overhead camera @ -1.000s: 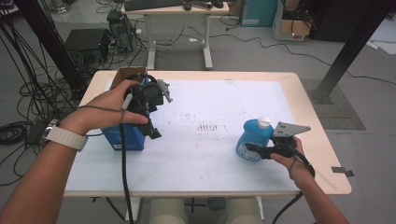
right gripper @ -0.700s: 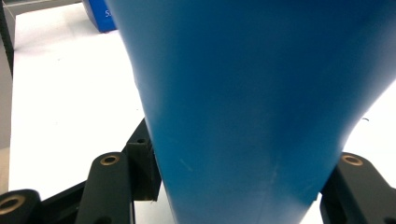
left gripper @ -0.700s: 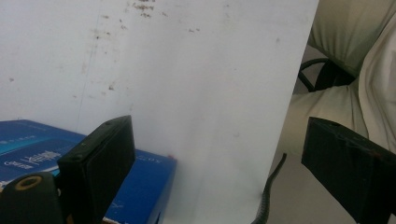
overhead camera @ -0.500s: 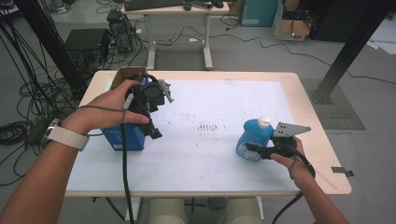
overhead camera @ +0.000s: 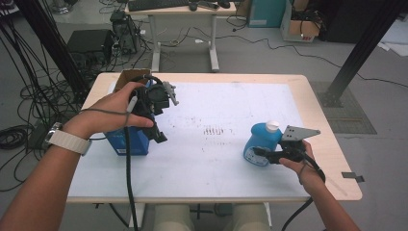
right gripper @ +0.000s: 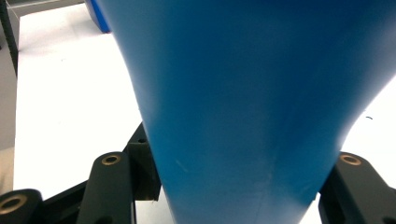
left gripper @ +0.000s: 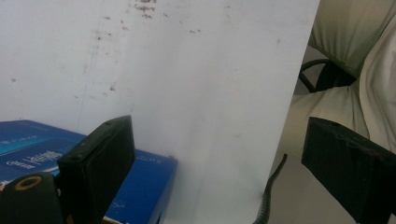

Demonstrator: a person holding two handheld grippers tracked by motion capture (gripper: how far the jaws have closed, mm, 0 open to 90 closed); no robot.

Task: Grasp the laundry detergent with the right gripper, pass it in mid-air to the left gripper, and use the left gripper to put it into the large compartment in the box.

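Worktop: a pale wooden table [overhead camera: 332, 187] covered by a large white sheet with faint dark smudges at its middle.
Right gripper: your right gripper [overhead camera: 262, 153] lies near the worktop's right edge, toward the front, with a grey three-cornered plate on top. Its jaws are clamped on the lower body of the bottle; in the right gripper view the blue plastic sits tight between the two black jaws.
Bottle: a bright blue plastic bottle with a white cap [overhead camera: 260, 142] stands on the sheet near the right edge, leaning a little toward the left, cap uppermost.
Left gripper: your left gripper [overhead camera: 159, 134] is held above the worktop's left side, pointing down and toward the front edge. Its jaws stand wide apart with nothing between them; in the left gripper view the white sheet and the front edge of the worktop show in the gap.
Box: a dark blue cardboard box with pale lettering [overhead camera: 130, 140] sits near the left edge, under and just beside the left gripper; one jaw overlaps its corner in the left gripper view.
Carton: an open brown cardboard carton [overhead camera: 126, 77] rests at the far left corner.
Change: compared with a second ago, both grippers, the bottle and the box keep the same places; the right jaws stay clamped and the left jaws stay wide.
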